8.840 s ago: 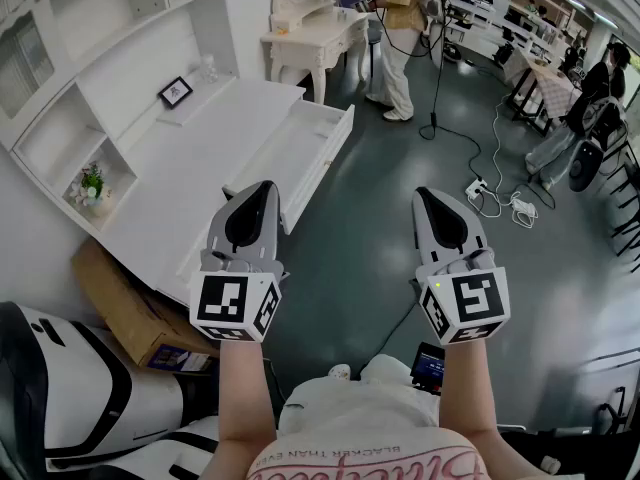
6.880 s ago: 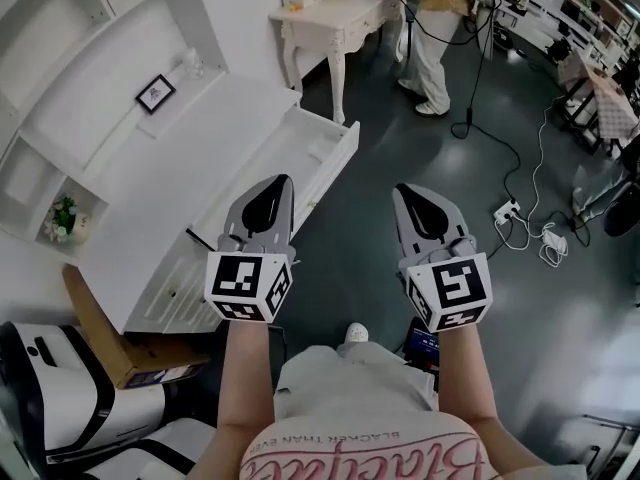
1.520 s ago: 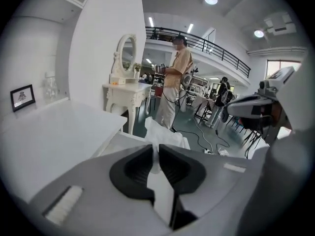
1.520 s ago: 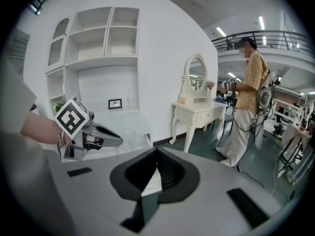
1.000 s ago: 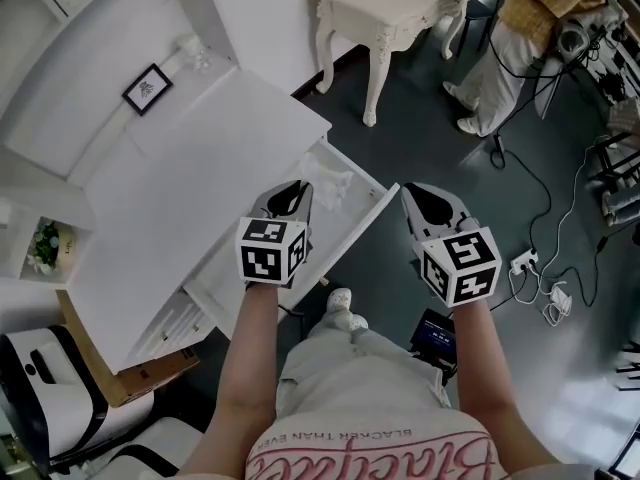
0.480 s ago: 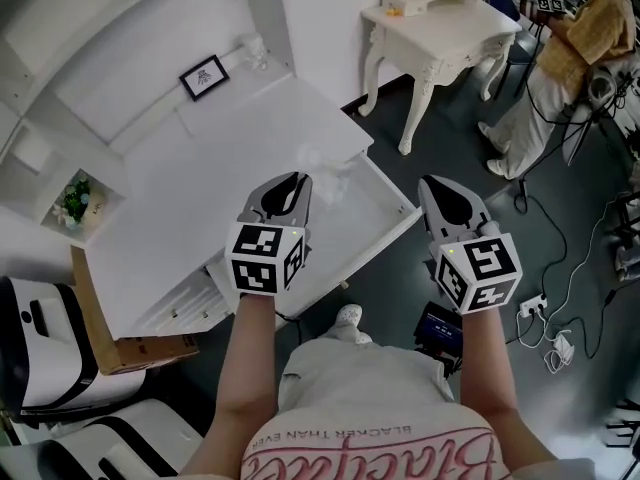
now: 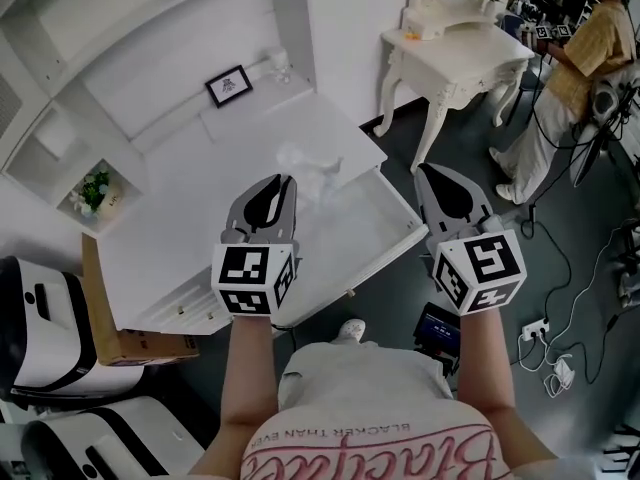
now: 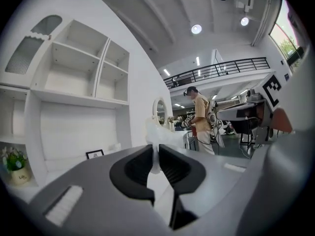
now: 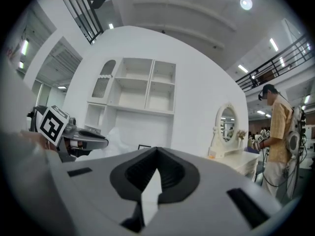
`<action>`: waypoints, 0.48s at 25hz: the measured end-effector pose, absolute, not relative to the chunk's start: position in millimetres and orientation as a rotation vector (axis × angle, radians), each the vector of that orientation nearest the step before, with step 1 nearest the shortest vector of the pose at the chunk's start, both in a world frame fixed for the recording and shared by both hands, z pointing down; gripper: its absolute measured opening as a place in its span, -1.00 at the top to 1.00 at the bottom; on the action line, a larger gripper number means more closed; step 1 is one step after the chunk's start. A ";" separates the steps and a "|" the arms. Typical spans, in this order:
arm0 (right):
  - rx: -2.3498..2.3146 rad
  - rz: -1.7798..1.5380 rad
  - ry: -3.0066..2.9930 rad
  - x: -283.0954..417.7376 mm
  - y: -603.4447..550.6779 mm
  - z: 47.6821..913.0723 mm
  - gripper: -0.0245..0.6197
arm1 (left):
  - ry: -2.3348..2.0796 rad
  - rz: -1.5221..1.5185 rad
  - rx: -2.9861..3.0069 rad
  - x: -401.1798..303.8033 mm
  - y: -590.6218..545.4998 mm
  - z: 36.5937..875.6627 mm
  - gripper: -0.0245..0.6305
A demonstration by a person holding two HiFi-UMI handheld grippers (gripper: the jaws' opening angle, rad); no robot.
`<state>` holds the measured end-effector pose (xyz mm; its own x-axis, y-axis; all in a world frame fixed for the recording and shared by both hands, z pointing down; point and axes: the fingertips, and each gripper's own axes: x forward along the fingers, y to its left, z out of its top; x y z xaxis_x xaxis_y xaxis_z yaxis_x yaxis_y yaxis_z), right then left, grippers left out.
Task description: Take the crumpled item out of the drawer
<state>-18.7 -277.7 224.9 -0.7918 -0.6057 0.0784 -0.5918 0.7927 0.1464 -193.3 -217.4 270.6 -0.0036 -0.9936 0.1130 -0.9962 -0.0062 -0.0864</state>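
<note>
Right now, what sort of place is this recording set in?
Probably a big open lab or studio staged as a bedroom: a white shelf unit, a mirrored dressing table, and a power strip with loose cables on the dark floor.

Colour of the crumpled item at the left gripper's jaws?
White, faintly see-through. The crumpled item shows best in the head view.

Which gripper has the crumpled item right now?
The left gripper: its jaws pinch the white crumpled item, while the right gripper has its jaws closed on nothing.
</note>
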 end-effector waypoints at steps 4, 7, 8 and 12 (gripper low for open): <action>0.929 -0.208 -2.901 -28.7 -271.3 210.5 0.90 | -2.280 0.175 2.181 -207.1 -205.7 252.3 0.77; 0.916 -0.245 -2.904 -35.0 -266.4 206.7 0.90 | -2.317 0.148 2.180 -212.4 -200.2 242.1 0.77; 0.911 -0.250 -2.905 -37.4 -265.1 206.5 0.90 | -2.324 0.143 2.180 -214.1 -199.2 239.9 0.77; 0.896 -0.258 -2.908 -43.7 -261.4 207.6 0.90 | -2.339 0.131 2.181 -218.8 -197.0 234.9 0.77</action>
